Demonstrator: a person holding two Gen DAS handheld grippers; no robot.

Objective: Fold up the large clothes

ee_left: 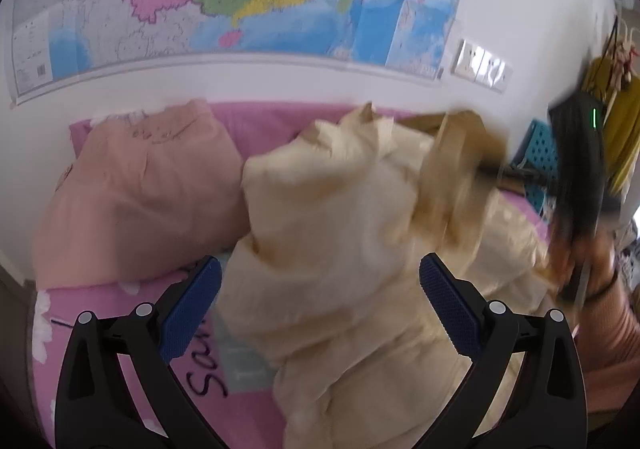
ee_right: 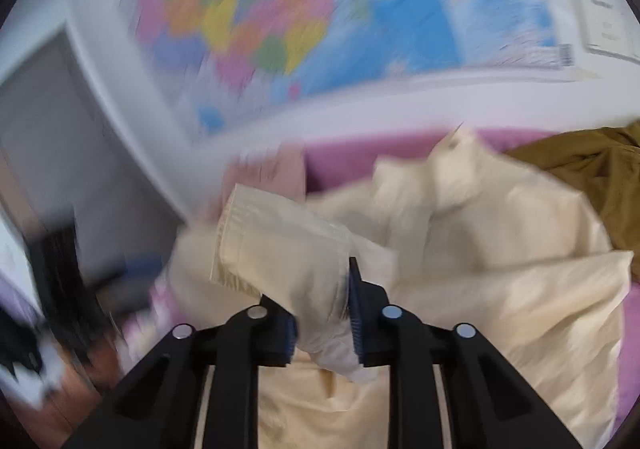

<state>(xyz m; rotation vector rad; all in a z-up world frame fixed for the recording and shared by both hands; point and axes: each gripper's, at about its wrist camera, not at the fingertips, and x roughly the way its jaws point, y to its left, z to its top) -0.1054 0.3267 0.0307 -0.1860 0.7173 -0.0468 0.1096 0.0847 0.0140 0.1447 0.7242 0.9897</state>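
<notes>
Your right gripper (ee_right: 322, 313) clamps the cream puffy jacket's (ee_left: 352, 249) cuffed sleeve (ee_right: 276, 245), lower centre; left gripper (ee_left: 320, 309) gapes empty. Jacket crumpled, folding barely started.

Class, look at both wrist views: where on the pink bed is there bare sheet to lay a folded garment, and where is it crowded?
Bare pink sheet shows at the near left, bordered by the peach garment behind and the cream jacket on its right. A narrow strip lies along the wall between those two. The middle and right are crowded: the cream jacket sprawls there, with an olive garment behind it.
</notes>
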